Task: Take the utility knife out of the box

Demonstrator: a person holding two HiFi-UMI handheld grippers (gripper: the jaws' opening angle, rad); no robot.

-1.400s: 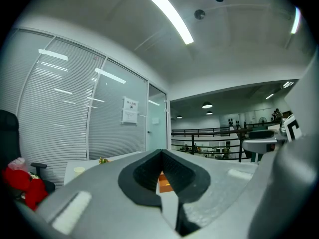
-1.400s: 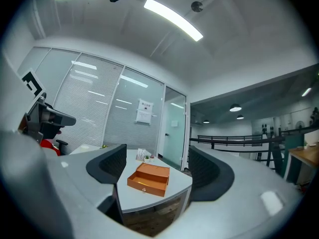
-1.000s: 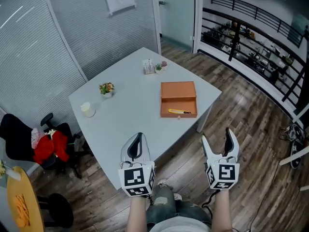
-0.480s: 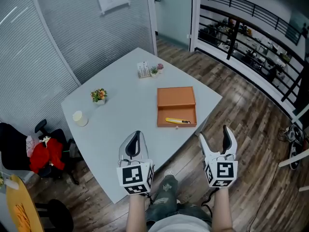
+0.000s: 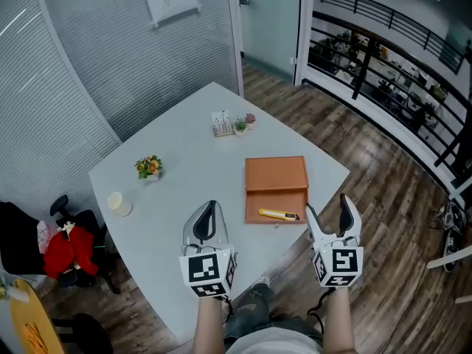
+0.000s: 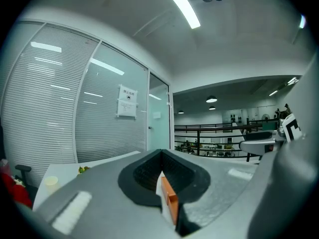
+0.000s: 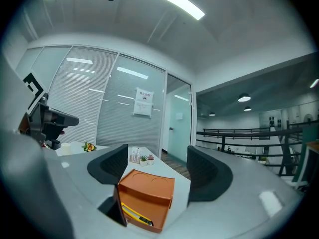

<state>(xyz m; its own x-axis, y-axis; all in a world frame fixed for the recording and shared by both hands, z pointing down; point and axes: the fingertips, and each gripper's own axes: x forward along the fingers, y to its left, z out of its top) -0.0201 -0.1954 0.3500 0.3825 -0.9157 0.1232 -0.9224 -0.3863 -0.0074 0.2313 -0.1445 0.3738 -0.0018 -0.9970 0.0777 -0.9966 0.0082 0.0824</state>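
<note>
An open orange box (image 5: 276,175) lies on the light grey table (image 5: 184,190), near its right front edge. A yellow utility knife (image 5: 279,214) rests in the box's near tray. My right gripper (image 5: 329,209) is open and empty, and hovers just right of the box's near corner. In the right gripper view the box (image 7: 149,190) and knife (image 7: 136,214) sit low between the right gripper's (image 7: 157,156) spread jaws. My left gripper (image 5: 209,220) is shut and empty, above the table left of the box. In the left gripper view the left gripper's (image 6: 160,159) pads meet.
Small potted plants and a card holder (image 5: 232,122) stand at the table's far corner. A flower pot (image 5: 149,167) and a white cup (image 5: 118,203) are on its left side. A chair with a red garment (image 5: 57,242) sits left of the table. A black railing (image 5: 398,57) runs behind.
The table and box have drawn closer to both grippers. The right gripper now reaches the box's near corner. The jaws stand as before.
</note>
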